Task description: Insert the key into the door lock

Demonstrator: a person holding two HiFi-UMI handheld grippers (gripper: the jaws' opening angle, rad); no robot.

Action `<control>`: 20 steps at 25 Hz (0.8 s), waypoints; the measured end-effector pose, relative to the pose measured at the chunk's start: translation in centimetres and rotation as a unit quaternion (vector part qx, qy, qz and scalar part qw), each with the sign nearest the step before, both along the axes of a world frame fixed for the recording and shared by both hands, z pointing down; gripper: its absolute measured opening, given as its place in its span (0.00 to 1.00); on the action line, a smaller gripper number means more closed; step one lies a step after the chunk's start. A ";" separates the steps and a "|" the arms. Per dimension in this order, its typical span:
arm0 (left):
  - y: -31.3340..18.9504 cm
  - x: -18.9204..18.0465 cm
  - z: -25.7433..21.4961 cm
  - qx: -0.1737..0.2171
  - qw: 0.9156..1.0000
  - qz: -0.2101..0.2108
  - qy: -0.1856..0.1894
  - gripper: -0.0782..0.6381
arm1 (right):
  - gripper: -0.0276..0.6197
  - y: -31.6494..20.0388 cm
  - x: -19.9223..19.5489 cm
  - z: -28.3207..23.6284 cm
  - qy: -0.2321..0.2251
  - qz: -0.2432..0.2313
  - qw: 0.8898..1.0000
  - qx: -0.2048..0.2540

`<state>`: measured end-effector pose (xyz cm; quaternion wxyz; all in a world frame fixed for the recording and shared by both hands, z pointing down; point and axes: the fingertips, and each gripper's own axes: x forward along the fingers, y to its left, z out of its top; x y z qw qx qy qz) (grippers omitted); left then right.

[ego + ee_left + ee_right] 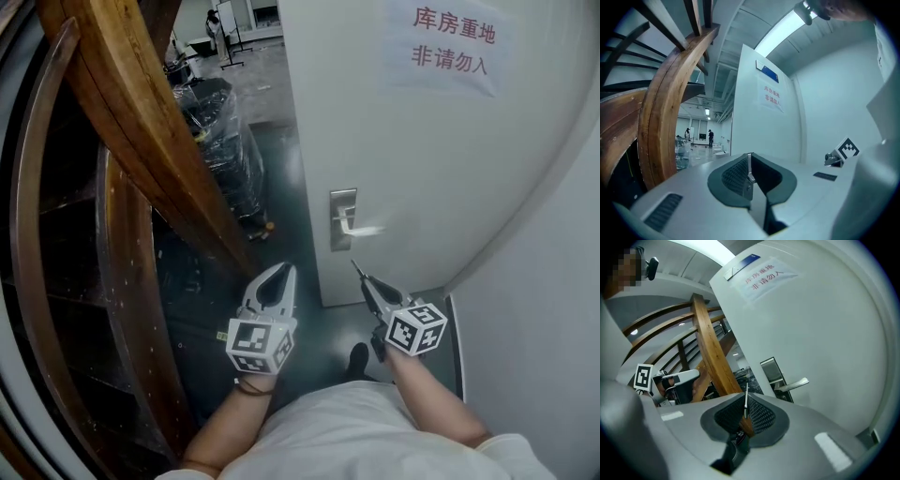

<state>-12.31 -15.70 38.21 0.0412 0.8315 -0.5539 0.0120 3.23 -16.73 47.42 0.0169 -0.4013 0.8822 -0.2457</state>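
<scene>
Your left gripper (277, 281) has its jaws pressed together on nothing, so keep it clear or ready to steady the door. Your right gripper (367, 284) has its jaws clamped on the thin silver key (357, 270), with the blade sticking out ahead, well short of the door. Square that blade to the brushed-steel lock plate (343, 199) on the white door (422, 141). Aim beneath the silver lever handle (364, 229), where the keyhole probably sits though it's too small to see. Go in straight and slow.

Metal lock plate (343, 218), glossy wooden rail (141, 122)
</scene>
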 end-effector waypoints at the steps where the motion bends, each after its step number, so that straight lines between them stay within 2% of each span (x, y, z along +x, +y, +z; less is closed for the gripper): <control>1: -1.2 0.2 0.4 -0.003 1.000 -0.003 0.001 0.12 | 0.08 -1.0 0.0 0.7 -0.004 -0.004 1.000 -0.010; 6: -7.0 1.3 2.3 -0.011 1.000 -0.011 -0.003 0.12 | 0.08 -5.3 -0.1 4.7 -0.046 -0.023 0.996 -0.079; 9: -10.8 1.7 3.2 -0.012 1.000 -0.010 -0.005 0.20 | 0.08 -7.8 -0.3 7.2 -0.100 -0.023 0.986 -0.130; 13: -15.1 1.5 5.0 -0.024 0.999 -0.025 -0.007 0.22 | 0.08 -10.4 -1.1 10.1 -0.145 -0.030 0.972 -0.182; 20: -20.4 0.9 7.1 -0.022 0.999 -0.039 -0.005 0.26 | 0.08 -14.2 -0.6 14.2 -0.211 0.001 0.950 -0.229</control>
